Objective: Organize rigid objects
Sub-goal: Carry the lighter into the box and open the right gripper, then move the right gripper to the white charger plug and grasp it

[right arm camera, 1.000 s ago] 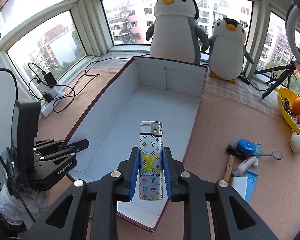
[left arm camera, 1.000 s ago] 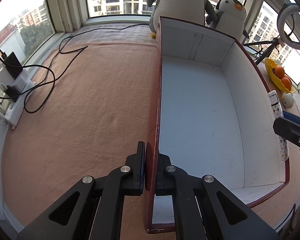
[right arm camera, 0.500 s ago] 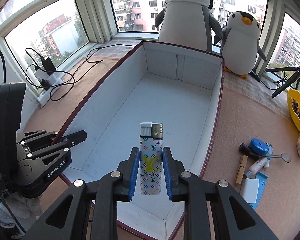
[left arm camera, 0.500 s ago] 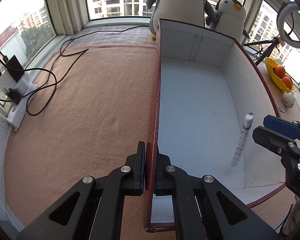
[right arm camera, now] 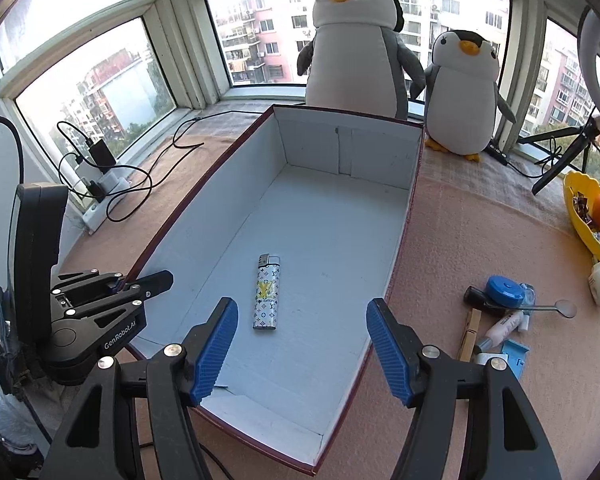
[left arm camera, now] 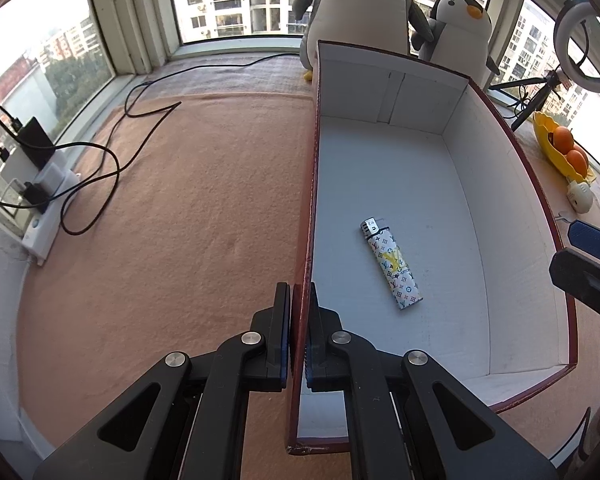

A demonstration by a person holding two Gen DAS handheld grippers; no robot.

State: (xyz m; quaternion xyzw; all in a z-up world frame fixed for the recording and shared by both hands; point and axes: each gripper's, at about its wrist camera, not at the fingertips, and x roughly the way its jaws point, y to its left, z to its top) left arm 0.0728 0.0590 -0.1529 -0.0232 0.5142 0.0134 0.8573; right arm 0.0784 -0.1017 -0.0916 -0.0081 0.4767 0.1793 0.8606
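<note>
Lighter (right arm camera: 267, 293) lies flat in our box (right arm camera: 396, 256), just ahead of our right tongs (right arm camera: 302, 354), spread wide; our left tongs (left arm camera: 299, 336) pinch the box wall.

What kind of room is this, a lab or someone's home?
Most likely a high-rise flat's bay-window nook: apartment towers fill the windows, plush penguins sit on the sill, and a fruit bowl rests on the carpeted ledge.

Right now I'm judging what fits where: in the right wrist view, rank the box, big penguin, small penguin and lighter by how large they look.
1. box
2. big penguin
3. small penguin
4. lighter

The penguins stand behind the box, farther from the camera, so they may really be larger than they look.
</note>
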